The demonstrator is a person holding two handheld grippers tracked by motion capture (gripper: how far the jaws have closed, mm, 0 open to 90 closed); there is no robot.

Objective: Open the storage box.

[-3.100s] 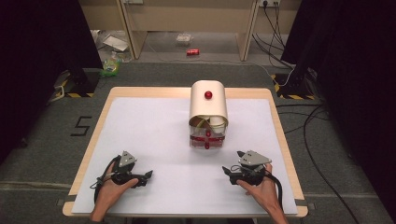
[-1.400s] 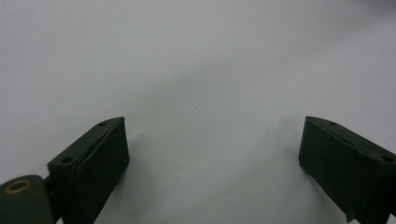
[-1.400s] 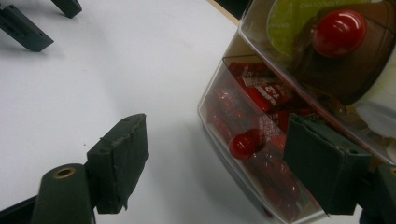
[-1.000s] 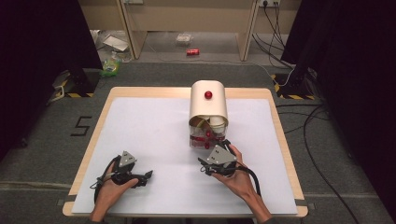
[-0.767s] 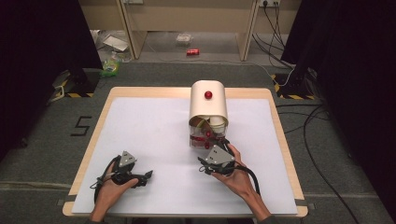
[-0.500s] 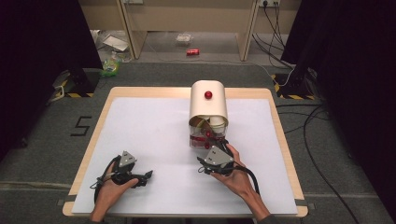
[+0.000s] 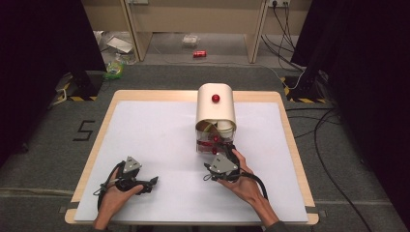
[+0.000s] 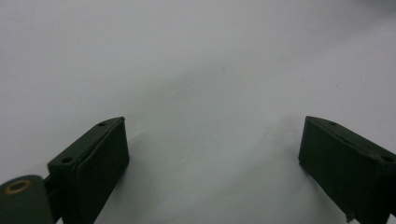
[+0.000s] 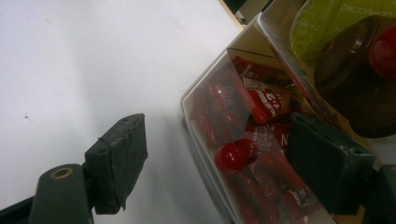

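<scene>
Right gripper (image 7: 226, 149) has shifted left toward the cream dispenser's clear drawer (image 9: 243, 154), red knob (image 9: 232, 157) between its spread, just-opening fingers; left gripper (image 8: 212, 172) rests with fingers spread on the white bench (image 7: 159, 145)

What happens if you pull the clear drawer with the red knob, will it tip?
The clear drawer looks like stiff plastic, so it probably slides rather than bends. It is packed with red packets, so probably not very light. Its small round red knob could slip from the right tool.

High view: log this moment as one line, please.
right gripper: open, at clear drawer of red sachets | left gripper: open, on white table | nothing held
</scene>
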